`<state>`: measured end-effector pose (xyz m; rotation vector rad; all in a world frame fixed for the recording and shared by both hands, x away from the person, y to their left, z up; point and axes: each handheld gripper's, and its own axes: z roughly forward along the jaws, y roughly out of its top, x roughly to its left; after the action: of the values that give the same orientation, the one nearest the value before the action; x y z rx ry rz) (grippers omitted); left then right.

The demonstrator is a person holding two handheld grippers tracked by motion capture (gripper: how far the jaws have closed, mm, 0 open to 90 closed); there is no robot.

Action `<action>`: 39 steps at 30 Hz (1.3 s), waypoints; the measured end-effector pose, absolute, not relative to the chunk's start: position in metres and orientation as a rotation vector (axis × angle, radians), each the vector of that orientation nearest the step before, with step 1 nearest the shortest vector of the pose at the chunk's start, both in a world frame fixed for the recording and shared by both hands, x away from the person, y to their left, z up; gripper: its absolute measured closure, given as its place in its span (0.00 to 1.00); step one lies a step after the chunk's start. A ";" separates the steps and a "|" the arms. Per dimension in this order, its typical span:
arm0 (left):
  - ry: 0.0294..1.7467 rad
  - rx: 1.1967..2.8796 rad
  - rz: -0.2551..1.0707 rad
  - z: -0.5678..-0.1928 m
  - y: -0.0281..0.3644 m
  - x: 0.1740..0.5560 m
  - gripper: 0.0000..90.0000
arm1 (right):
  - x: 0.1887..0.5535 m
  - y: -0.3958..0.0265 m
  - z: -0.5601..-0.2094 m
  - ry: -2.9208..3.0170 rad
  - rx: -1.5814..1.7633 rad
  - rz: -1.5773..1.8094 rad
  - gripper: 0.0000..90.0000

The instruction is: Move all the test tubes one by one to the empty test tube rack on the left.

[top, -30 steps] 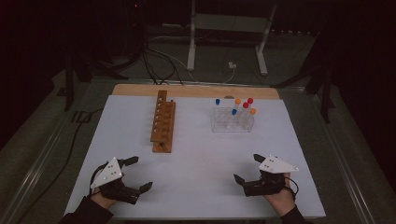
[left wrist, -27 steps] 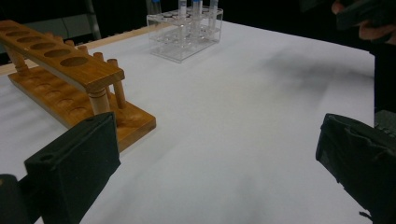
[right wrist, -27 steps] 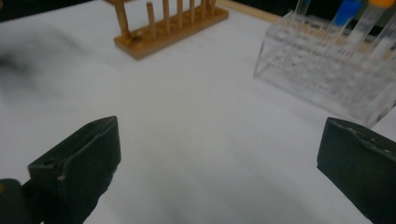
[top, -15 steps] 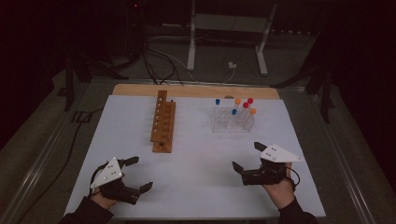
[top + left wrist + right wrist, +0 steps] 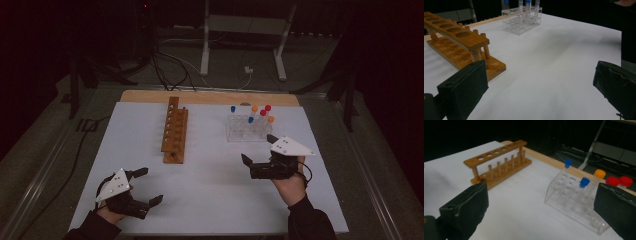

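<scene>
1. Comparing with a second ago: right tool (image 5: 260, 156) has moved up from the bench's (image 5: 210, 200) near edge, now just beside the clear plastic rack of capped tubes (image 5: 249, 129), jaws spread, holding nothing.
2. Left tool (image 5: 146, 186) unchanged: near-left corner, released, empty.
3. Long wooden tube rack (image 5: 175, 131) unmoved, mid-bench.

It was a lab: a wooden tube rack (image 5: 175, 131) & clear rack (image 5: 248, 128) of capped tubes on a white table (image 5: 210, 190).
</scene>
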<state>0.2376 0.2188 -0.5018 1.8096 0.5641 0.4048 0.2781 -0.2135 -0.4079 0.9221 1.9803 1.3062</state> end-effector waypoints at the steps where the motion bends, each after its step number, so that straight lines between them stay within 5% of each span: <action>1: 0.565 1.811 0.402 -0.502 0.219 0.238 0.01 | 0.283 -0.211 -0.405 1.967 0.926 1.302 0.00; 27: 0.559 1.786 0.393 -0.500 0.220 0.236 0.01 | 0.355 -0.193 -0.429 1.832 1.048 1.244 0.00; 39: 0.558 1.788 0.398 -0.500 0.220 0.236 0.01 | 0.383 -0.197 -0.453 1.846 1.164 1.143 0.09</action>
<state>0.2364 0.2200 -0.5004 1.7883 0.5577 0.3978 0.3828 -0.1971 -0.4530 1.1644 1.8464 1.1429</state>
